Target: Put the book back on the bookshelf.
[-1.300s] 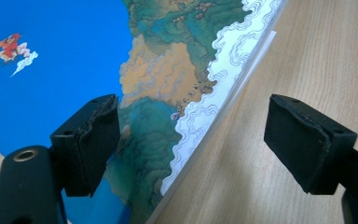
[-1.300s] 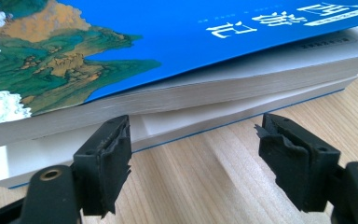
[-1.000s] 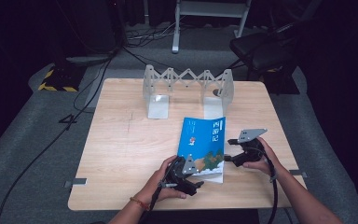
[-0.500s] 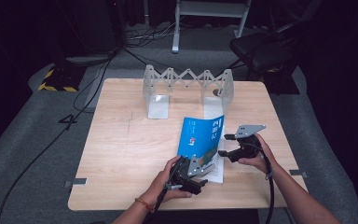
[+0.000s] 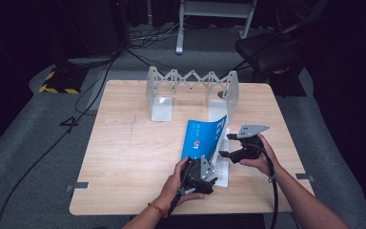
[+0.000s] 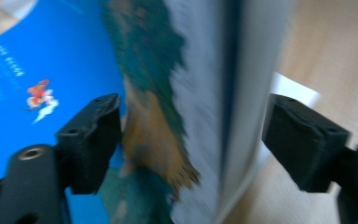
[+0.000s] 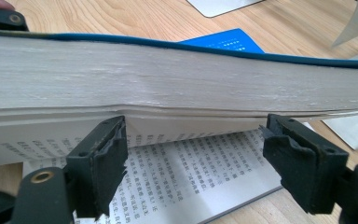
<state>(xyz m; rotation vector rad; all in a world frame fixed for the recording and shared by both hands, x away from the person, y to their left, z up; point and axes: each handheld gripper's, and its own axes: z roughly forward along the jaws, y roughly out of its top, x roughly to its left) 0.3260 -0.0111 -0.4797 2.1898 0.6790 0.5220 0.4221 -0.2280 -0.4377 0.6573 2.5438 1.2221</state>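
The blue-covered paperback book (image 5: 204, 139) lies open at about five o'clock from the middle of the pale wooden worktop (image 5: 124, 152), its thick front block of pages lifted on a slant with the blue cover facing nine o'clock, while a few printed pages (image 7: 191, 172) lie flat on the wood under it. At the book's six o'clock end the left claw (image 5: 208, 168) straddles the raised block; in the left gripper view its black pads (image 6: 91, 140) stand on either side of the cover and page edge with gaps visible, so it is released around the book, and its jaws have just been closing. At the book's three o'clock side the right claw (image 5: 224, 145) points at the fore-edge; in the right gripper view its jaws stand apart just below the lifted page block (image 7: 177, 79), above the flat printed page, grasping nothing, and they have just been opening. Farther off at twelve o'clock stands an extending metal bookend rack with a zigzag lattice (image 5: 190, 81), well apart from the book's near end.
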